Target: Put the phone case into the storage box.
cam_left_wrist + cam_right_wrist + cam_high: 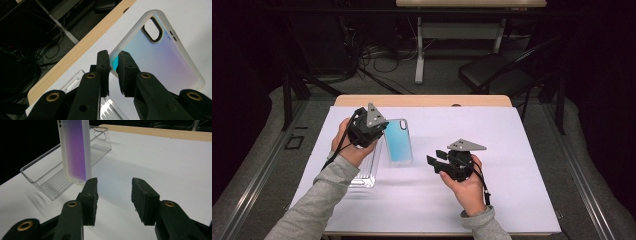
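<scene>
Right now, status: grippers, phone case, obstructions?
Left gripper shut on iridescent phone case, pinching its edge, case lifted. Right gripper open, nothing between pads. Clear tray beside case, not blocking.

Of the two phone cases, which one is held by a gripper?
The iridescent blue-purple case, pinched at its edge by the left gripper. The clear case lies untouched on the table.

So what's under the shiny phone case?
The case is lifted by the left claw, pinched on its edge. Below is white table, with a clear tray beside. The case hides the spot right behind it.
</scene>
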A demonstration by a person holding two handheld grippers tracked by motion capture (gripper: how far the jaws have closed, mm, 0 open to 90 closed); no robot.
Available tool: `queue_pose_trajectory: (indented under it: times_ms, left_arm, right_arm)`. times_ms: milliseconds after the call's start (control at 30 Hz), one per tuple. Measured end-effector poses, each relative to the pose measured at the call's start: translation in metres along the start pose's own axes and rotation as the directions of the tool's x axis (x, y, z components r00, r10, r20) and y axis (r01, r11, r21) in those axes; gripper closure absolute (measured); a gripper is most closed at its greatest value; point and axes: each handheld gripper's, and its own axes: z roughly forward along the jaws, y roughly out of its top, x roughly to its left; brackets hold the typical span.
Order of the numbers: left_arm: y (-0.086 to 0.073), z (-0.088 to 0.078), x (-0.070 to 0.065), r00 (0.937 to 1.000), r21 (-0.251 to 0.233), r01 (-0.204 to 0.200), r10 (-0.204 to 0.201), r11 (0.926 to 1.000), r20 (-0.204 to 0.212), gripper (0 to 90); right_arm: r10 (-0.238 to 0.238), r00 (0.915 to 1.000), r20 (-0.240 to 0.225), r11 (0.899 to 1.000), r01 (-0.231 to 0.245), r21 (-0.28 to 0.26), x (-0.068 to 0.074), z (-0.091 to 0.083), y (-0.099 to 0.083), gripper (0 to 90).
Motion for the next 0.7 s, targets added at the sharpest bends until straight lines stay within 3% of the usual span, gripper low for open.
queue_pose_trajectory:
  times_ms: [400, 500, 700]
  left_arm:
    - [-0.001, -0.005, 0.016, 0.9994, -0.007, 0.022, -0.022, 0.9997, -0.027, 80.3]
    - [-0.001, -0.006, 0.020, 0.9992, -0.004, 0.018, -0.018, 0.9998, -0.035, 80.3]
    - [-0.003, -0.007, 0.030, 0.9985, -0.006, 0.042, -0.042, 0.9991, -0.036, 80.3]
  right_arm:
    - [-0.041, 0.9991, -0.006, 0.999, 0.041, -0.009, 0.001, 0.002, 0.001, 53.7]
    - [-0.020, 0.9992, -0.034, 1.000, 0.021, 0.008, 0.000, 0.001, 0.002, 56.0]
    - [-0.035, 0.9990, -0.029, 0.999, 0.035, 0.002, 0.000, 0.000, 0.003, 52.7]
